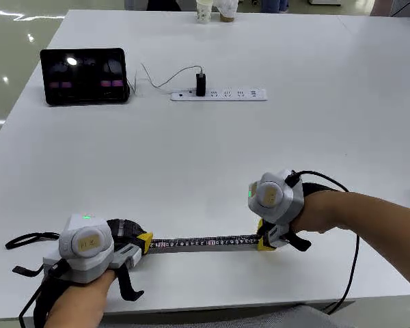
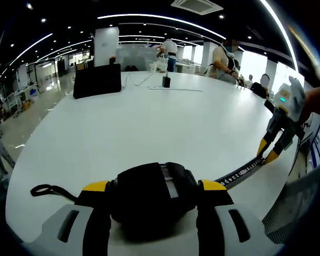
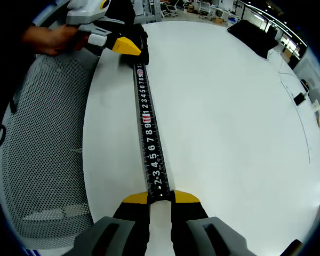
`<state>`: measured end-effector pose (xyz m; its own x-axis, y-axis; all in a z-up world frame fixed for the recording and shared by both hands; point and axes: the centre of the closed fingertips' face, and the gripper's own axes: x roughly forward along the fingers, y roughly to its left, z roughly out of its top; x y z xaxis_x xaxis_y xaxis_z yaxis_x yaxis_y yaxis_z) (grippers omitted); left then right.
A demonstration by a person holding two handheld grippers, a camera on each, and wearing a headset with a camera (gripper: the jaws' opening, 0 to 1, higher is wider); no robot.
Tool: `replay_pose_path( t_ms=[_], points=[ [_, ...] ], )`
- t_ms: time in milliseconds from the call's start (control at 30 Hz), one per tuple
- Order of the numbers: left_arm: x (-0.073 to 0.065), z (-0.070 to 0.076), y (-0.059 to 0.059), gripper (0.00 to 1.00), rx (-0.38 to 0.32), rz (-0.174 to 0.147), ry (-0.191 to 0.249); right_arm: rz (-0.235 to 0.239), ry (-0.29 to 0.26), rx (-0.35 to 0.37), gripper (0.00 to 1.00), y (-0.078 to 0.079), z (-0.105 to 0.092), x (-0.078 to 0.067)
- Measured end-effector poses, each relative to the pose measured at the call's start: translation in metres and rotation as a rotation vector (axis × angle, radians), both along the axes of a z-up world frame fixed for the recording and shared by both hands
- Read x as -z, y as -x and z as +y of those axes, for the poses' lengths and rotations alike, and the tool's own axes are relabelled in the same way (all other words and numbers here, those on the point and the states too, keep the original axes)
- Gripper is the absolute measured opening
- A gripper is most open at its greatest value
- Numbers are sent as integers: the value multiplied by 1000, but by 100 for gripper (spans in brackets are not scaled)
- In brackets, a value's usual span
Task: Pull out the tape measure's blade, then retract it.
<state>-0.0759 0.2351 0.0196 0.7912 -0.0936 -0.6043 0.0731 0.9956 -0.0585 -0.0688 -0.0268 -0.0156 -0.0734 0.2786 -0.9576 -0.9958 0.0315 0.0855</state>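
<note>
The left hand-held gripper is clamping the black tape measure case on the white table. The right hand-held gripper is pinching the tip of the blade, which is lying stretched flat between them near the table's front edge.

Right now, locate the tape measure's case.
Head view, lower left near the table's front edge: the case sits clamped in the left tool, blade running to the right tool.
</note>
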Motion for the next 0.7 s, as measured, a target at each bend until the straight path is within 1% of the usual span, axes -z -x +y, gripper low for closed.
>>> replay_pose_path(
  t_ms=[133,367,533,700],
  points=[
    [0,1,0,60,0,-1,0,6,-2,17,11,0,2,1],
    [0,1,0,60,1,-2,0,-8,17,0,11,0,4,1],
    [0,1,0,60,1,-3,0,-3,6,14,11,-1,5,2],
    [0,1,0,60,1,-3,1,-9,1,15,11,0,7,2]
  ],
)
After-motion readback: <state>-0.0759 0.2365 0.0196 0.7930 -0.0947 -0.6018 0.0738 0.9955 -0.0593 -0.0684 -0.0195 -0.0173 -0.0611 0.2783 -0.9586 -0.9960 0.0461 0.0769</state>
